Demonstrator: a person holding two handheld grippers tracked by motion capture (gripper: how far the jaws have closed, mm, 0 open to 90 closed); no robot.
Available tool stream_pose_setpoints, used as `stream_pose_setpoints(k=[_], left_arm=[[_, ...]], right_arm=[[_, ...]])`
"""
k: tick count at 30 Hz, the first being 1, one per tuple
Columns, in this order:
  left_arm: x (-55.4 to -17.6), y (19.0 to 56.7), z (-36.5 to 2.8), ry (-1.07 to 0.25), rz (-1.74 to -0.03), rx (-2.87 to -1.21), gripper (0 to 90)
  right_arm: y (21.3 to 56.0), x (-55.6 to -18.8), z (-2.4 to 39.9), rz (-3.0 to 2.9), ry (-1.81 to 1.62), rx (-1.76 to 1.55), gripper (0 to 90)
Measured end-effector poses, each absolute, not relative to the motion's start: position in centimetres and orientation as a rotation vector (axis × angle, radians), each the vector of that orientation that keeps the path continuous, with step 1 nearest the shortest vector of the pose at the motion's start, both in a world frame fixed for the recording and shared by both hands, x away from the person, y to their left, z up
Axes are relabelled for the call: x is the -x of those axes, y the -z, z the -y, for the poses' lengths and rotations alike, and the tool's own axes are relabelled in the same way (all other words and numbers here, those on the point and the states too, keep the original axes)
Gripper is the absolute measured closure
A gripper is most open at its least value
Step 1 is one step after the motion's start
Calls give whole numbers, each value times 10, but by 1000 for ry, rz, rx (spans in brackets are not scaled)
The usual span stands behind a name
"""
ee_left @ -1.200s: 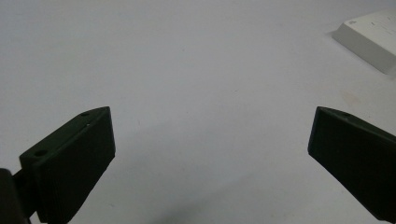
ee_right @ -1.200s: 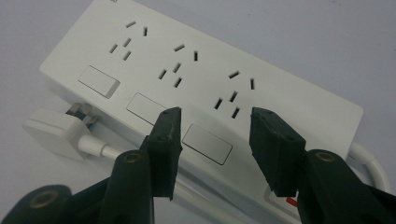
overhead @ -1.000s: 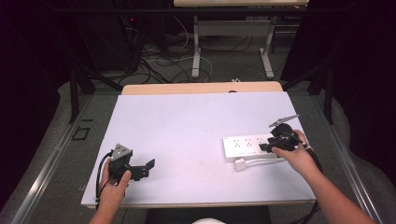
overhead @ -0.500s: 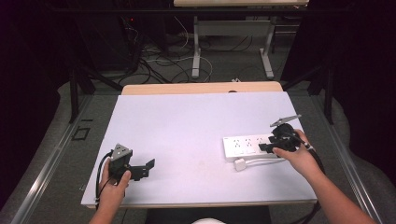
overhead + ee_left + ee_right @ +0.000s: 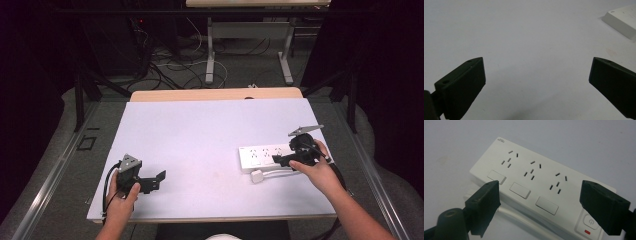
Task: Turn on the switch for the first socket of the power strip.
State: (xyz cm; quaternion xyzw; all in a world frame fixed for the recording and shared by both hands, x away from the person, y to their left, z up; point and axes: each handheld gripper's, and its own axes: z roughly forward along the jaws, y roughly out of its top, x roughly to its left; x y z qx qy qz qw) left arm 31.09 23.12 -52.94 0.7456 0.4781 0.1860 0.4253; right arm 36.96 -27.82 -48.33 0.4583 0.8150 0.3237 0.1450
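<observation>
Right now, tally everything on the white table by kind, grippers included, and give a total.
Power strip: 1
Plug with white cable: 1
Grippers: 2, the left gripper and the right gripper
Total: 4

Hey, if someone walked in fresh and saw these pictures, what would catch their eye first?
Probably the white plastic power strip with three sockets, lying at the right side of the pale rectangular table, its white plug beside it. The right gripper hovers at it, its jaws just opened and nothing between them. The left gripper rests open at the near left.
</observation>
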Motion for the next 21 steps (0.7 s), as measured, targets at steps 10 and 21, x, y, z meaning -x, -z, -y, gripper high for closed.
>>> stream_pose_setpoints(k=[10, 21], left_arm=[[-311, 529, -231, -464, -1195, -1865, 5], [-310, 529, -231, -455, -1190, -1877, 5]], right_arm=[[483, -359, 261, -2370, -963, -1250, 97], [484, -350, 248, -2354, -1026, -1196, 14]])
